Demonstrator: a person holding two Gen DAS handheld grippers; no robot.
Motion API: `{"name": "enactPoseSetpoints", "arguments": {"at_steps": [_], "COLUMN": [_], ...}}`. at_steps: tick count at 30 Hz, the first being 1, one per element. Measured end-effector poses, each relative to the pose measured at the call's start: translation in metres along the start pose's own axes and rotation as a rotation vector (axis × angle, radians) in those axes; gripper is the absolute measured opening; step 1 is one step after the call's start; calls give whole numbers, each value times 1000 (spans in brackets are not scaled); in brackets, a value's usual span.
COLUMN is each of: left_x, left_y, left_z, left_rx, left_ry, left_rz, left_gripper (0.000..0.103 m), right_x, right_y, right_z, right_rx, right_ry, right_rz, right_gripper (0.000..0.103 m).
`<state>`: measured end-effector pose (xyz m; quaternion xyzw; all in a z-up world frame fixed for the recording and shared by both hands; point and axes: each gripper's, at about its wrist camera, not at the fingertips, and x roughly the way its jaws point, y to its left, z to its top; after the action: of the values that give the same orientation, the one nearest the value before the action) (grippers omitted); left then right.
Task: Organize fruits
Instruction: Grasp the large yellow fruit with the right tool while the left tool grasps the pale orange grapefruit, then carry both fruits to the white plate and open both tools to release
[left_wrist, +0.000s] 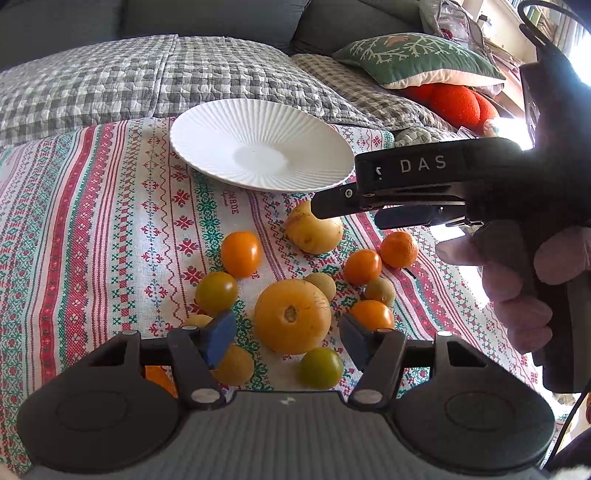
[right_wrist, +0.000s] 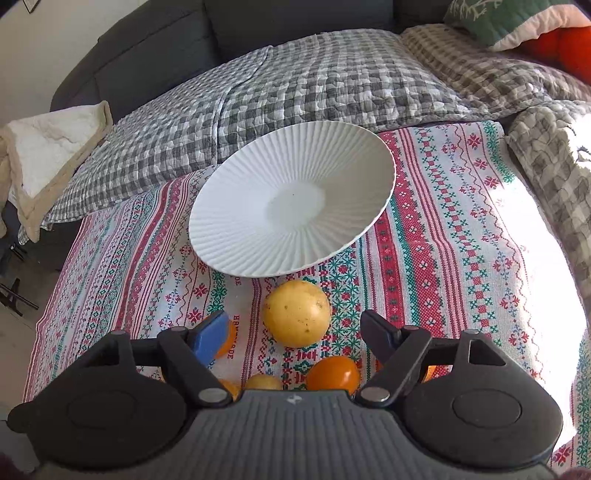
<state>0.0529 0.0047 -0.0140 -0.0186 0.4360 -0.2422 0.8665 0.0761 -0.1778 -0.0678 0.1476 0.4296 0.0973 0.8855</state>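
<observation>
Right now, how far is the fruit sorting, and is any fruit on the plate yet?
Nothing looks done: the white plate holds no fruit. In hand, nothing is gripped; the right gripper is open around the large yellow fruit nearest the plate, and the left gripper is open around another large yellow fruit. Left: every fruit, including the small orange tomatoes, lies on the patterned cloth.

The left gripper hangs with fingers spread wide on either side of a large yellow fruit on the patterned tablecloth. Small orange, yellow and green fruits lie around it. Beyond, the right gripper reaches over a second yellow fruit, near a white ribbed plate.
</observation>
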Motion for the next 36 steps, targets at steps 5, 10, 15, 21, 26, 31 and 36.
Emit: {"name": "enactPoseSetpoints", "arguments": {"at_steps": [5,10,15,21,26,31,36], "left_x": [8,14,21,24,25,24,20], "left_y": [-1,-2,-1,0,-4,-4,0], "left_z": [0,1,-1,0,0,0,2], "left_rx": [-9,5,9,13,47,55,38], "left_ry": [-8,-10,-11,-9,1,5,10], "left_rz": [-3,-6,-1,-1,7,26,46], "left_gripper": [60,60,60,53,48,47,47], "right_x": [11,22,31,37,39,38,34], "right_y": [0,0,1,3,5,4,4], "right_z": [2,1,1,2,2,2,0], "right_rx": [2,-4,2,-8,-29,-31,-12], "right_ry": [18,42,56,56,47,41,58], "right_rz": [-10,-31,-43,-62,-72,-68,-65], "right_gripper": [70,63,60,58,55,47,47]}}
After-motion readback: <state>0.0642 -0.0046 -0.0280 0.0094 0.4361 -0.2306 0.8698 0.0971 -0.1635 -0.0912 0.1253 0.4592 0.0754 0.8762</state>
